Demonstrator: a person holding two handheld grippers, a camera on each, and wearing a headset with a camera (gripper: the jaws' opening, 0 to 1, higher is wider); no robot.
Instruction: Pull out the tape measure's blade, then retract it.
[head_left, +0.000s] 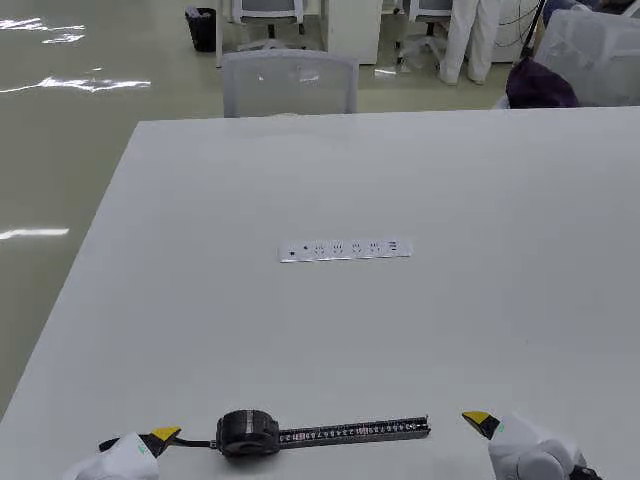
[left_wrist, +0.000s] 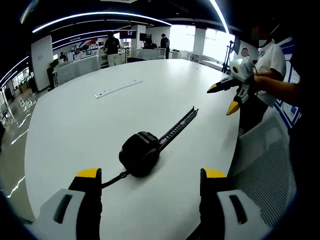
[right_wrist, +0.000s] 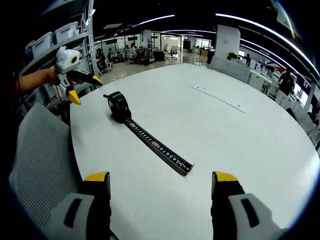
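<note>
A black tape measure (head_left: 248, 433) lies on the white table (head_left: 400, 180) near its front edge, its dark blade (head_left: 355, 432) drawn out to the right and lying flat. In the left gripper view the case (left_wrist: 140, 153) sits just ahead of my open left gripper (left_wrist: 150, 176), a cord trailing toward one jaw. My left gripper (head_left: 150, 440) rests left of the case. The right gripper (head_left: 478, 422) hovers right of the blade's tip, open and apart from it. The right gripper view has the blade end (right_wrist: 185, 169) lying ahead of my open right gripper (right_wrist: 161, 179).
A white power strip (head_left: 345, 249) is set into the middle of the table. A grey chair (head_left: 289, 83) stands at the far edge. A bin (head_left: 201, 28) and other chairs stand on the floor beyond. A person stands at the far right.
</note>
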